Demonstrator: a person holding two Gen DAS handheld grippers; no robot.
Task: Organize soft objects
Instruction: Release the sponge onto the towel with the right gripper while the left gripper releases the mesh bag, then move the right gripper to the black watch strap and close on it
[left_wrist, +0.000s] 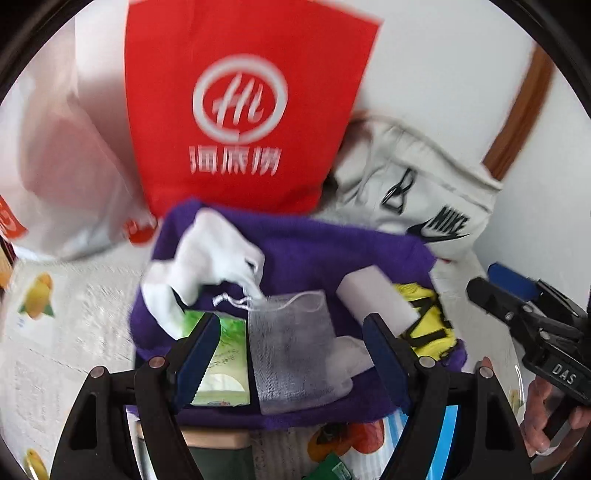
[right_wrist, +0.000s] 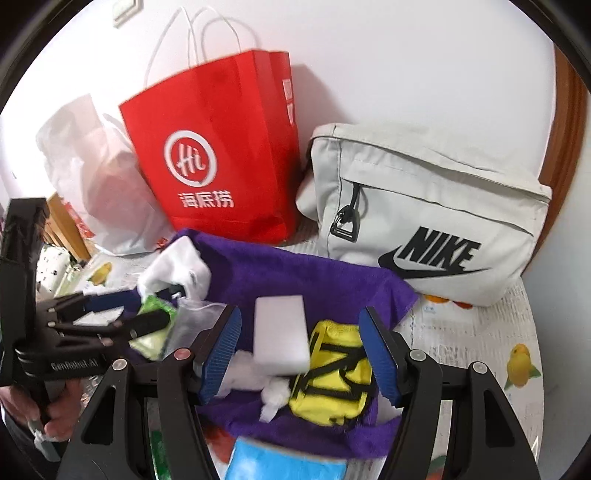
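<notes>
A purple towel fills the middle, with a white sock at its ten o'clock and a white sponge block near its centre. At four o'clock lies a yellow pouch crossed by black straps. A green-patterned tissue pack sits at seven o'clock beside a pale grey mesh bag. At twelve o'clock stands a red paper bag with white lettering; at two o'clock, a light grey bag with a black logo. The tablecloth is white with yellow and orange fruit.

Both wrist views angled down, close over shared purple towel; left blurred, perhaps nearer.
</notes>
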